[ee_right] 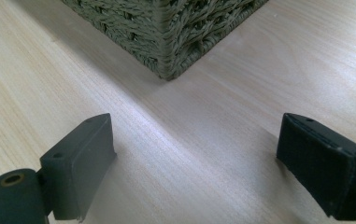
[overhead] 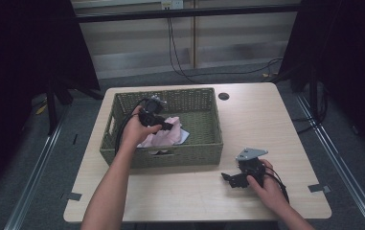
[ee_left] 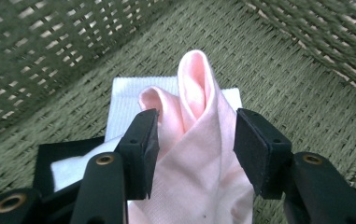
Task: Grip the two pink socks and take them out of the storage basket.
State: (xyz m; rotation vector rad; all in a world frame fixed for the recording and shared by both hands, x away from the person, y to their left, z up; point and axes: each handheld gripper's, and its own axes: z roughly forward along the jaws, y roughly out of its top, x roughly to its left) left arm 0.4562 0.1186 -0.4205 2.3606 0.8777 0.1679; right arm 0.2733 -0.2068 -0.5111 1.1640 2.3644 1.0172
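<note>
**Left gripper straddling a pink cloth inside the basket**

A green woven basket [overhead: 122, 148] is sitting at about nine to ten o'clock of the table [overhead: 266, 120] centre, and the left gripper [overhead: 165, 126] is reaching down into it. In the left gripper view, the two black jaws are standing partly open on either side of a raised fold of the pink cloth [ee_left: 199, 154]. The left-hand pad is touching or very nearly touching the fabric, while a sliver of gap is showing at the right-hand pad, so the jaws are not yet pinching it. The pucker rising toward twelve o'clock between the pads is likely why the gripper is set here: a standing ridge gives the jaws something to close on.

Beneath the pink cloth a white cloth [ee_left: 124, 100] is lying flat on the basket floor, peeking out at ten o'clock, with a dark item [ee_left: 61, 149] at eight o'clock; what that is I cannot tell.

The right gripper [overhead: 228, 178] is resting low at about five o'clock on the table, well apart from the cloth. Its jaws are spread wide and holding nothing, with bare wood between them and the basket's near corner [ee_right: 166, 51] at twelve o'clock. It appears to be parked out of the way.
</note>
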